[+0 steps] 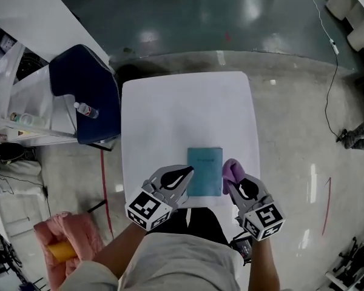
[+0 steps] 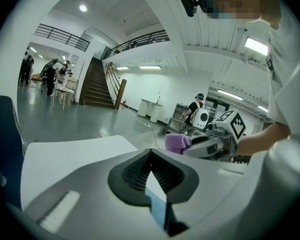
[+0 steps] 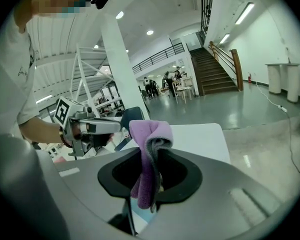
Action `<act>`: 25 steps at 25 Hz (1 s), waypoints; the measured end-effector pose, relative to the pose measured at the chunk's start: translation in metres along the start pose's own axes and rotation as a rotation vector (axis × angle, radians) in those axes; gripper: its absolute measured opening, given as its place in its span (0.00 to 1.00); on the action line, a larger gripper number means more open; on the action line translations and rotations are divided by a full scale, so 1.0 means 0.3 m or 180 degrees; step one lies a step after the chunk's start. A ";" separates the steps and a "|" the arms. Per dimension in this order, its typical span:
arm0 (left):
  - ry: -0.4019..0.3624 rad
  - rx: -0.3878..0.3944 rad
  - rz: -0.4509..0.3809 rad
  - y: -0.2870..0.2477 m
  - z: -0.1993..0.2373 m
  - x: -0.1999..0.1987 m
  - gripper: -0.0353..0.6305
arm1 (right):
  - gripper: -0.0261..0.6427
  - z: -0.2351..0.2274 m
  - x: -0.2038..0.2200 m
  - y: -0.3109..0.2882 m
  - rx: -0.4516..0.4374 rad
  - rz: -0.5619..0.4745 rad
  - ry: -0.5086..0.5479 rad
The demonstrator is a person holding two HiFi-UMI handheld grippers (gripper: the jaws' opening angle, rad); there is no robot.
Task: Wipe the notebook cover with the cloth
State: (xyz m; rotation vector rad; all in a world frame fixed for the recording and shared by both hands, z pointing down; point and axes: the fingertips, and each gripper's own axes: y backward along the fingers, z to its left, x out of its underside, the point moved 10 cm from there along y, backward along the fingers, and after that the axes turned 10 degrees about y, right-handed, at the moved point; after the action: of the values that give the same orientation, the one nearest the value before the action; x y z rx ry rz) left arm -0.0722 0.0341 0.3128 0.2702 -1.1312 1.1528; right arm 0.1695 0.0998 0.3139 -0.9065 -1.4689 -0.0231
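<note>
One white counter [image 1: 170,114] carries one teal notebook [image 1: 205,171]. There are two pairs of tongs, the left tongs [image 1: 188,172] and the right tongs [image 1: 233,185], and one purple cloth [image 1: 232,168]. Left of the counter stands one dark blue chair [image 1: 85,80] with one plastic bottle [image 1: 86,109] on it. At near left lies one pink bundle [image 1: 73,232] with one orange object [image 1: 60,251].

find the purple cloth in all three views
head view: purple cloth low, just right of centre, by the notebook's right edge.
left gripper view: purple cloth right of centre, beyond the jaws.
right gripper view: purple cloth dead centre, clamped between the jaws.
shared landmark: white table.
</note>
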 end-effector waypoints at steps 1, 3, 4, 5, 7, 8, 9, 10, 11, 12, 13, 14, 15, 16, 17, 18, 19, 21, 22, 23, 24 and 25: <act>0.0019 -0.0010 0.0002 -0.007 0.016 0.008 0.05 | 0.19 -0.007 0.003 -0.012 0.0003 0.0009 -0.0010; 0.0057 -0.0031 0.0010 -0.028 0.045 0.030 0.05 | 0.19 -0.024 0.027 -0.036 0.0012 0.0017 -0.0043; 0.0085 -0.0041 0.0027 -0.036 0.055 0.045 0.05 | 0.19 -0.027 0.043 -0.045 0.0012 0.0035 -0.0059; 0.0117 -0.0048 0.0051 -0.042 0.061 0.064 0.05 | 0.19 -0.027 0.060 -0.052 0.0008 0.0064 -0.0070; 0.0171 -0.0055 0.0088 -0.052 0.074 0.097 0.05 | 0.19 -0.027 0.093 -0.067 0.0004 0.0125 -0.0074; 0.0189 -0.0057 0.0095 -0.059 0.084 0.111 0.05 | 0.19 -0.029 0.106 -0.078 0.0006 0.0159 -0.0058; 0.0198 -0.0060 0.0100 -0.066 0.094 0.123 0.05 | 0.19 -0.032 0.118 -0.090 0.0009 0.0195 -0.0038; 0.0199 -0.0067 0.0107 -0.072 0.104 0.134 0.05 | 0.19 -0.034 0.129 -0.100 0.0011 0.0232 -0.0020; 0.0198 -0.0074 0.0117 -0.077 0.114 0.145 0.05 | 0.19 -0.036 0.140 -0.109 0.0014 0.0264 -0.0008; 0.0199 -0.0081 0.0127 -0.083 0.123 0.156 0.05 | 0.19 -0.039 0.152 -0.117 0.0019 0.0289 0.0000; 0.0206 -0.0086 0.0135 -0.089 0.132 0.165 0.05 | 0.19 -0.044 0.162 -0.126 0.0026 0.0311 0.0006; 0.0215 -0.0089 0.0141 -0.094 0.141 0.174 0.05 | 0.19 -0.049 0.171 -0.135 0.0034 0.0333 0.0009; 0.0220 -0.0092 0.0147 -0.100 0.148 0.181 0.05 | 0.19 -0.055 0.180 -0.144 0.0041 0.0354 0.0012; 0.0218 -0.0095 0.0154 -0.106 0.154 0.187 0.05 | 0.19 -0.061 0.187 -0.151 0.0050 0.0370 0.0019; 0.0213 -0.0098 0.0161 -0.111 0.158 0.194 0.05 | 0.19 -0.066 0.195 -0.158 0.0058 0.0384 0.0033; 0.0209 -0.0101 0.0169 -0.116 0.163 0.201 0.05 | 0.19 -0.071 0.200 -0.164 0.0064 0.0401 0.0058; 0.0210 -0.0106 0.0177 -0.121 0.170 0.208 0.05 | 0.19 -0.075 0.204 -0.173 0.0067 0.0422 0.0093; 0.0225 -0.0116 0.0186 -0.129 0.188 0.224 0.05 | 0.19 -0.086 0.203 -0.194 0.0067 0.0482 0.0184; 0.0234 -0.0123 0.0187 -0.133 0.197 0.231 0.05 | 0.19 -0.093 0.202 -0.205 0.0065 0.0521 0.0235; 0.0244 -0.0130 0.0187 -0.138 0.204 0.237 0.05 | 0.19 -0.101 0.204 -0.214 0.0065 0.0555 0.0279; 0.0256 -0.0135 0.0187 -0.142 0.210 0.242 0.05 | 0.19 -0.110 0.209 -0.221 0.0067 0.0576 0.0309; 0.0269 -0.0135 0.0184 -0.147 0.213 0.246 0.05 | 0.19 -0.119 0.212 -0.226 0.0069 0.0585 0.0334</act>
State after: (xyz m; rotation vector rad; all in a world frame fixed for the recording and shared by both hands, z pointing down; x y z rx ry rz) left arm -0.0747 0.0136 0.4179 0.1552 -1.0935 1.1791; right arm 0.1736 0.0667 0.4078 -1.0050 -1.2823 0.0799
